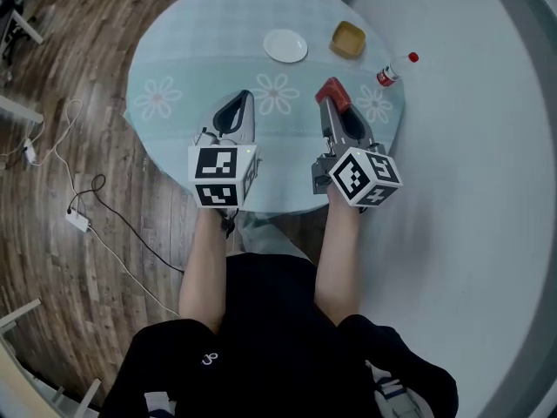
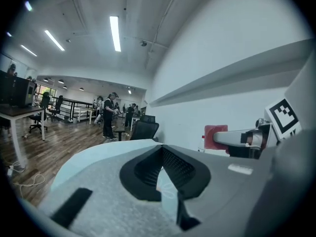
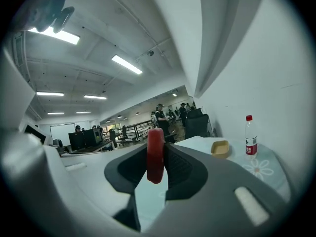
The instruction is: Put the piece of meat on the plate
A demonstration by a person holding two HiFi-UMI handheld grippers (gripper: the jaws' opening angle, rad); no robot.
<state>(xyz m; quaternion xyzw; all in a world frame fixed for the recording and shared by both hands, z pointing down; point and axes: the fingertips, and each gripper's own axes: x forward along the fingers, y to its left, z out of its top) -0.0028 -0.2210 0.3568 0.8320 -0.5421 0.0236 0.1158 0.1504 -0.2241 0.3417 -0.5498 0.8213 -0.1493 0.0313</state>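
Note:
A small white plate [image 1: 285, 45] sits empty at the far side of the round table [image 1: 174, 68], which has a pale blue flowered cloth. My right gripper [image 1: 332, 97] is shut on a red piece of meat [image 1: 334, 93], held upright between the jaws above the cloth, nearer than the plate and to its right. In the right gripper view the meat [image 3: 155, 154] stands on edge between the pads. My left gripper [image 1: 245, 97] hovers beside it to the left, jaws together at the tips and empty. From the left gripper view [image 2: 162, 151] the meat [image 2: 216, 135] shows off to the right.
A yellow bowl [image 1: 348, 39] stands right of the plate, and a water bottle with a red cap [image 1: 389, 74] lies near the table's right edge. The person stands at the near edge. Cables and a power strip [image 1: 78, 220] lie on the wooden floor at left.

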